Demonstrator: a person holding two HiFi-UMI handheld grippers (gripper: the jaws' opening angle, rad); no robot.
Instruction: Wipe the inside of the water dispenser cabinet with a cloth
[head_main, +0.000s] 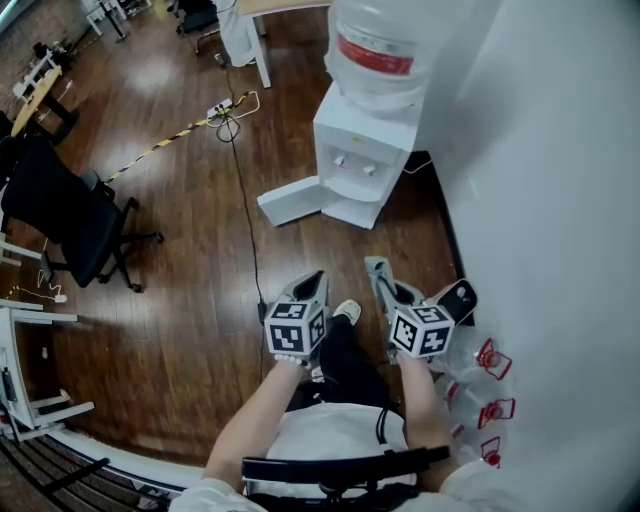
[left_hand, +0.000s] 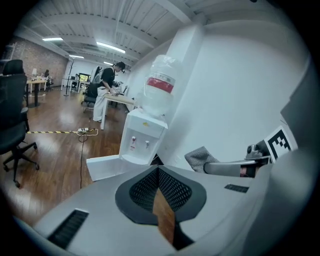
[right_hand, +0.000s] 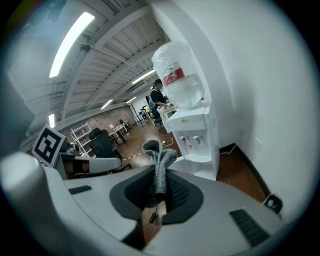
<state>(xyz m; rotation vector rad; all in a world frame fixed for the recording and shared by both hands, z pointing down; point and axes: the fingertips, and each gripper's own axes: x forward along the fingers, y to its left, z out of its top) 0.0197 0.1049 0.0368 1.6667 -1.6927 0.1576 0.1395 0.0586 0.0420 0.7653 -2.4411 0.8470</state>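
The white water dispenser (head_main: 362, 150) stands against the wall with a big bottle (head_main: 378, 45) on top. Its lower cabinet door (head_main: 290, 200) hangs open to the left. Both grippers are held side by side well short of it, pointing at it. A grey cloth (right_hand: 159, 167) is pinched upright in my right gripper (right_hand: 157, 175), which is shut on it; the cloth (left_hand: 200, 158) also shows from the left gripper view. My left gripper (left_hand: 159, 172) is shut with nothing in it. In the head view, the left gripper (head_main: 312, 280) and right gripper (head_main: 377, 268) hover above the wooden floor.
A white wall (head_main: 560, 150) runs along the right, with several empty bottles (head_main: 482, 372) at its foot. A black office chair (head_main: 70, 215) stands at the left, and a cable (head_main: 246, 200) and striped tape (head_main: 160, 145) cross the floor. A person (left_hand: 107, 85) works at a far table.
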